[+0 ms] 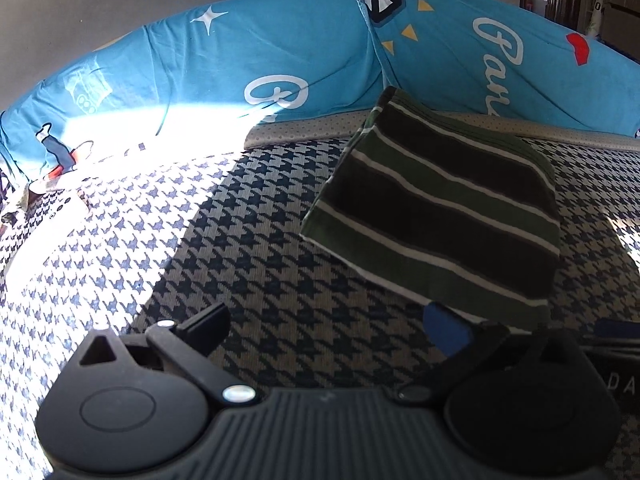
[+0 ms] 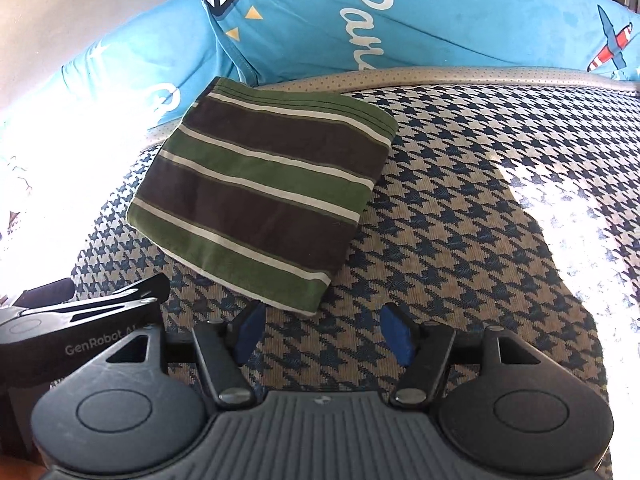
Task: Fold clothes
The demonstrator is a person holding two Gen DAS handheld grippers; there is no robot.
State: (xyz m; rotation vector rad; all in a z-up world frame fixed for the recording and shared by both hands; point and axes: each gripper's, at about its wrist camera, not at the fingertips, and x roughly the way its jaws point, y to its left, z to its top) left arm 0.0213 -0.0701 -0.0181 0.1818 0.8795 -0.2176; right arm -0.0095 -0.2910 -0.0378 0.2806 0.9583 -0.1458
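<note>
Nearest, bottom of the right wrist view: my right gripper (image 2: 322, 330) stands wide, blue pads apart, nothing between them, only the houndstooth-woven navy-and-beige bed cover (image 2: 460, 240) showing in the gap. In the lower left of that view the black body of my left gripper (image 2: 86, 322) lies just beside it. In its own view the left gripper (image 1: 332, 326) is also spread wide and empty; its right blue pad sits just at the near edge of the garment, and I cannot tell whether it touches.

Middle: the green, brown and white striped knit garment (image 2: 264, 196) lies on the cover as a compact, roughly square packet, layers stacked, edges fairly even, flat, no sleeve or loose tail visible. Same packet at centre right of the left wrist view (image 1: 440, 208).

Far: a long blue printed pillow with white script lettering (image 2: 400, 20) runs across the top of the frame, the packet's far corner just beside it.

Judgement: this piece lies folded as the task wants. No other loose clothing is visible on the cover; whether more waits out of view, I cannot tell.
</note>
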